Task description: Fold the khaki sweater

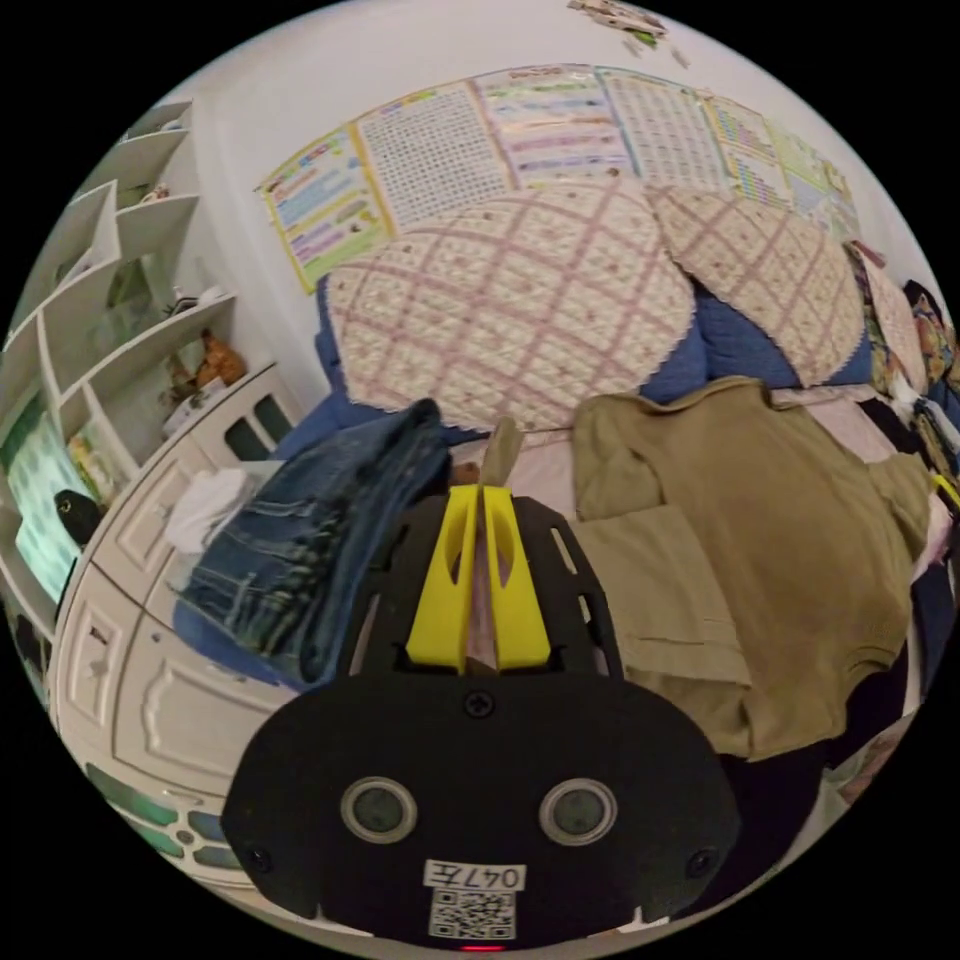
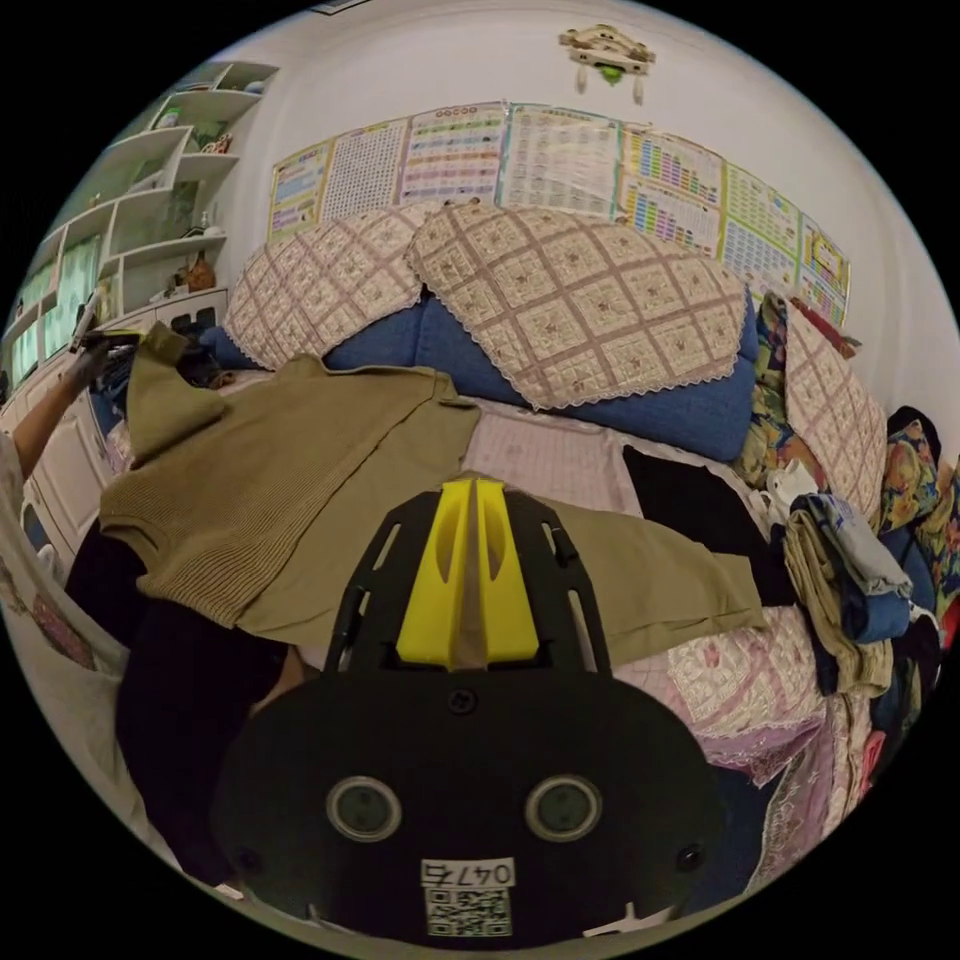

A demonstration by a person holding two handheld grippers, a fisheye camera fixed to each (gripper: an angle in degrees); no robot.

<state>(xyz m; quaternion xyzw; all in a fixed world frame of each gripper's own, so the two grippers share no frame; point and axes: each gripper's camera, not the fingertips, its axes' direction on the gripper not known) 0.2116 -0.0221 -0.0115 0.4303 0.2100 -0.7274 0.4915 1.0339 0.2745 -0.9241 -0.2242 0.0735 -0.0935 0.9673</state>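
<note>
Khaki ribbed knit sweater [image 1: 780, 560] lies spread on the pink quilted sofa seat [image 2: 545, 455]. Left gripper [image 1: 482, 495], yellow jaws nearly closed, pinches a khaki sleeve end at 12 o'clock. Right gripper [image 2: 472, 490], jaws narrow, clamps khaki fabric, the other sleeve running to 3 o'clock. Folded blue jeans [image 1: 300, 560] sit at 9 o'clock of the left gripper. Checked cushions [image 2: 580, 290] behind.

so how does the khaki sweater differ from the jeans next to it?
The khaki sweater is a ribbed knit, spread mostly flat over the bed; the jeans are faded blue denim, bunched in a heap. A strip of khaki cloth is clamped in the left hand-held gripper; the jeans lie loose. Both rest below the quilted cushions.
</note>
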